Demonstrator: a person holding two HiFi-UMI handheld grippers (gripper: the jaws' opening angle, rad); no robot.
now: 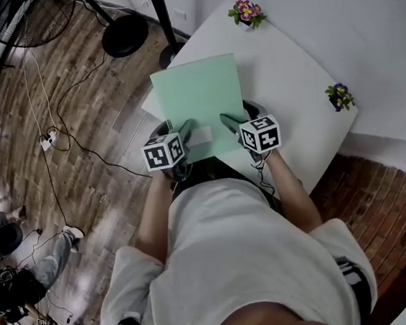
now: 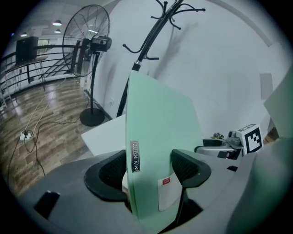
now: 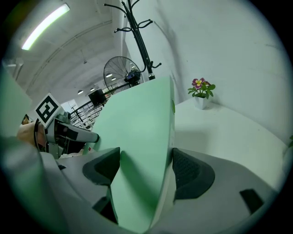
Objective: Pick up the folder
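We hold the folder by its near edge with both tongs. It hangs over the near-left corner of the white table, and its left edge reaches out past the tabletop over the wooden floor. We cannot tell whether its far edge touches the table.

The folder is a pale mint green with a plain, flat cover that has no pattern. Seen edge-on in the left gripper view, it stands as a thin green slab.

The left gripper has its black ribbed pads closed onto the folder's lower left part. The right gripper is clamped on the lower right part in the same way, with the green board filling the gap between its pads.

In the left gripper view, a small narrow plate on the folder's spine reads "QUAN XIN" in upright letters. Just beside it, low on the cover, is a white sticker with a small red mark, whose print is too small for us to read.

On the table, well apart from the folder, stand two small potted flowers, one pink at the far corner and one purple at the right corner. A coat stand and a floor fan stand beyond the table.
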